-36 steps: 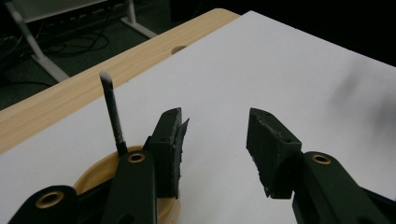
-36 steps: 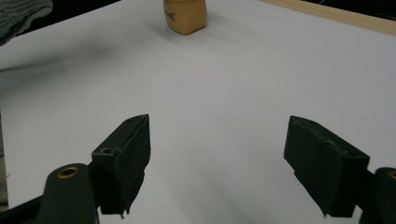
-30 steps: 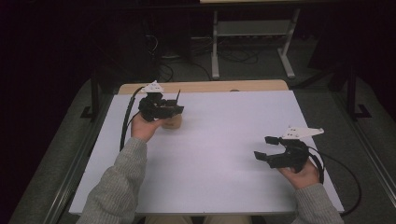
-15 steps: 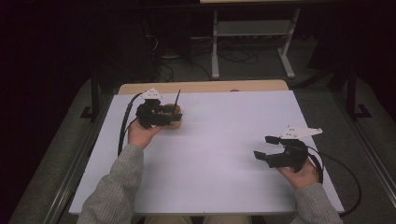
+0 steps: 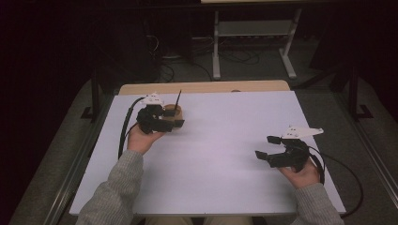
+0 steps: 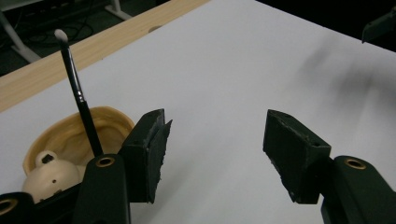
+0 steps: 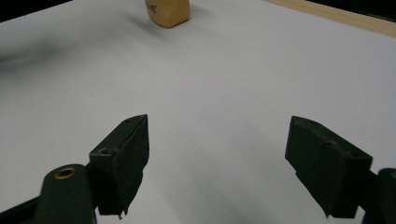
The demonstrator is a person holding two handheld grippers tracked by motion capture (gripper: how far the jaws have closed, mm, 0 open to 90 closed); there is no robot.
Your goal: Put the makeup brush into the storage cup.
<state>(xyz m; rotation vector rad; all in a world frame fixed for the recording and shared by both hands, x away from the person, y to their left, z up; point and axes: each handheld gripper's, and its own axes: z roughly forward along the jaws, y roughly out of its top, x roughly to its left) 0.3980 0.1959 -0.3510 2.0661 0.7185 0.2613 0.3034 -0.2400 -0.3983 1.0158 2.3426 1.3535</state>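
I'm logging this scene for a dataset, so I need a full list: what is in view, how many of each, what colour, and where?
Holder: one, tan, open-topped, far left of the sheet, beside the left claw.
Brush: one, black handle with a white tip, standing tilted in the holder.
Rounded piece: one, cream, with holes, inside the holder.
Sheet: one, white, covering the table.
Table: one, light wood, its far edge bare.
Metal stand: one, grey, on the floor beyond the table.
Left claw: black, open, by the holder.
Right claw: black, open, above bare sheet at near right.
Sleeves: two, grey.
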